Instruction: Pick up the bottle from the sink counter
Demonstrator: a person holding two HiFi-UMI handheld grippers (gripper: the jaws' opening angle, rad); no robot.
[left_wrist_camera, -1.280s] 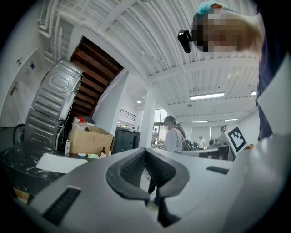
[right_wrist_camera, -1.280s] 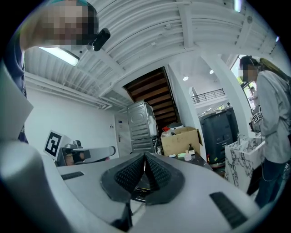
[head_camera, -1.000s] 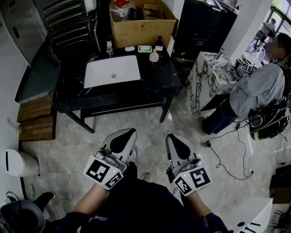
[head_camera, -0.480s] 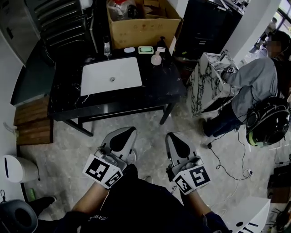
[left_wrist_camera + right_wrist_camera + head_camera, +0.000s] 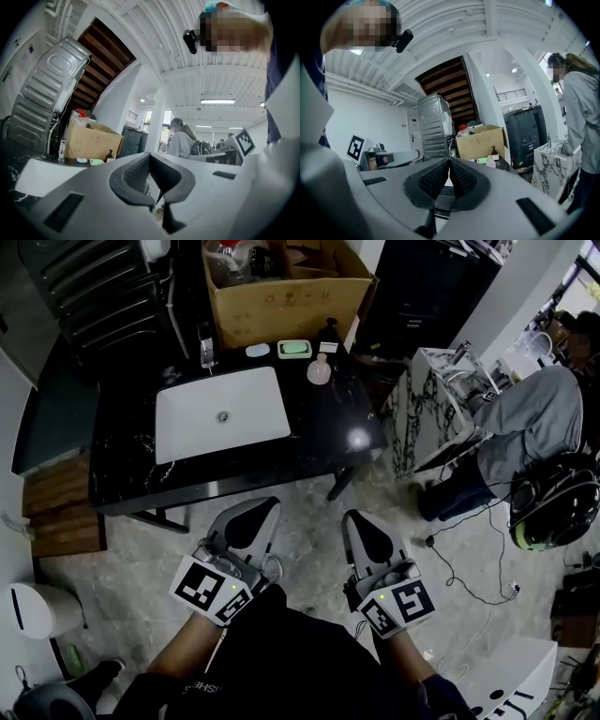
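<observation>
The black sink counter (image 5: 122, 460) with a white basin (image 5: 220, 413) stands ahead of me. At its back right a small pink bottle (image 5: 319, 371) stands beside a dark pump bottle (image 5: 328, 332); both also show in the right gripper view, the pink bottle (image 5: 491, 163) below the dark pump bottle (image 5: 493, 151). A clear bottle (image 5: 206, 351) stands at the basin's back left. My left gripper (image 5: 264, 509) and right gripper (image 5: 354, 519) are held low over the floor, well short of the counter. Both are shut and empty, with their tips together.
A cardboard box (image 5: 286, 292) stands behind the counter, with a green soap dish (image 5: 293, 349) in front of it. A marble stand (image 5: 436, 404) and a seated person (image 5: 534, 418) are at the right. Cables (image 5: 459, 568) lie on the floor. A white bin (image 5: 33, 610) stands at the left.
The counter has grown larger and come nearer in the head view. Both grippers keep their place in the view and stay shut. The person at the right has shifted.
</observation>
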